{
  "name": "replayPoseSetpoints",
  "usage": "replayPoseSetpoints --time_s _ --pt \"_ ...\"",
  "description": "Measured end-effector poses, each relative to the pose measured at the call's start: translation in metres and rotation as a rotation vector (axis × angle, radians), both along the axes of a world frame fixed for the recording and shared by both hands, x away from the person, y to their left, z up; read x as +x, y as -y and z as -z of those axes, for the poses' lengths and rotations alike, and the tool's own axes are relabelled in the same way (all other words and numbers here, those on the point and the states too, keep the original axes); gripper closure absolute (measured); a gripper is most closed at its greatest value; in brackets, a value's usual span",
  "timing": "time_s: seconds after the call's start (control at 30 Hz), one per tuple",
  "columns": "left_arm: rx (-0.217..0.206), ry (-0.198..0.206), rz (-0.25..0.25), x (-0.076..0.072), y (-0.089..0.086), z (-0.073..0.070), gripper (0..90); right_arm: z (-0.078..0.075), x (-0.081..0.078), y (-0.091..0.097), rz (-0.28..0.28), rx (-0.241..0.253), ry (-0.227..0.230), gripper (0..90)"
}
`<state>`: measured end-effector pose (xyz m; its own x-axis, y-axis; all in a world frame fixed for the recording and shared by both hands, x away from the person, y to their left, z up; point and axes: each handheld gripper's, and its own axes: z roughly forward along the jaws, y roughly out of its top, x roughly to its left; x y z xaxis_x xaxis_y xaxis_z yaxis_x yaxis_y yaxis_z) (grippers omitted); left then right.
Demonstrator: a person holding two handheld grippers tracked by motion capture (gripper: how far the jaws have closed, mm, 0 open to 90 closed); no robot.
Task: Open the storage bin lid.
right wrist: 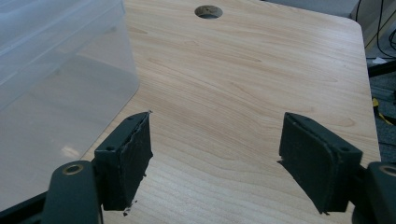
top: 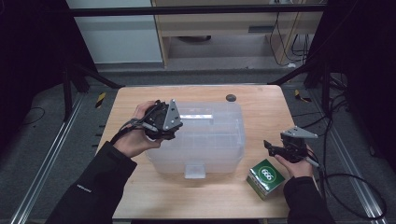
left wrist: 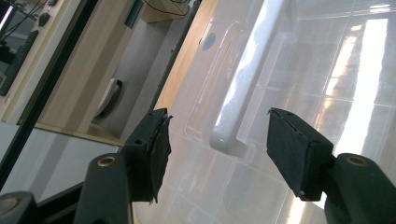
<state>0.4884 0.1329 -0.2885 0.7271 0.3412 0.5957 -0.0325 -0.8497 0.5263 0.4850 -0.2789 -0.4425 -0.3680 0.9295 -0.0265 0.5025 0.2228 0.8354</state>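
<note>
A translucent plastic storage box (top: 219, 149) with its lid on stands in the middle of the wooden table (top: 261, 107). A white handle (top: 196, 116) lies along the lid. My left gripper (top: 173, 129) hovers over the lid's left part; in the left gripper view it (left wrist: 217, 126) is open, with the near end of the handle (left wrist: 243, 88) just ahead between the jaws, untouched. My right gripper (top: 271, 147) is held to the right of the box, open above bare wood (right wrist: 217, 140). A green carton (top: 266, 178) marked 666 lies by the right hand.
A white latch (top: 194, 170) sits on the box's front wall. A round cable hole (top: 230, 98) is in the table behind the box, also seen as the hole (right wrist: 208, 11). The box wall (right wrist: 56, 70) stands left of the right gripper. Cables lie on the floor at right.
</note>
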Motion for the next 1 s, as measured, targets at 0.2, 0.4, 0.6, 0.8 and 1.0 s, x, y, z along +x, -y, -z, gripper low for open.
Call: replayPoseSetpoints --time_s 0.2,0.4,0.6,0.8,1.0 --pt "0.026 -0.003 0.006 0.003 0.005 0.001 39.6 0.0 0.0 0.0 -0.001 0.002 -0.002 26.5" --pt "0.049 -0.009 0.011 0.006 0.011 0.004 41.7 -0.001 0.0 -0.001 -0.005 0.002 -0.009 28.8" --pt "0.07 -0.004 0.018 0.008 0.016 0.007 45.1 -0.003 -0.002 -0.001 -0.025 -0.006 0.005 38.3" --pt "0.1 -0.001 0.018 0.011 0.019 0.009 48.7 -0.003 -0.003 -0.002 -0.046 -0.012 0.002 44.5" --pt "0.13 0.006 0.024 0.013 0.022 0.012 51.7 -0.003 -0.002 -0.004 -0.063 -0.023 0.004 47.5"
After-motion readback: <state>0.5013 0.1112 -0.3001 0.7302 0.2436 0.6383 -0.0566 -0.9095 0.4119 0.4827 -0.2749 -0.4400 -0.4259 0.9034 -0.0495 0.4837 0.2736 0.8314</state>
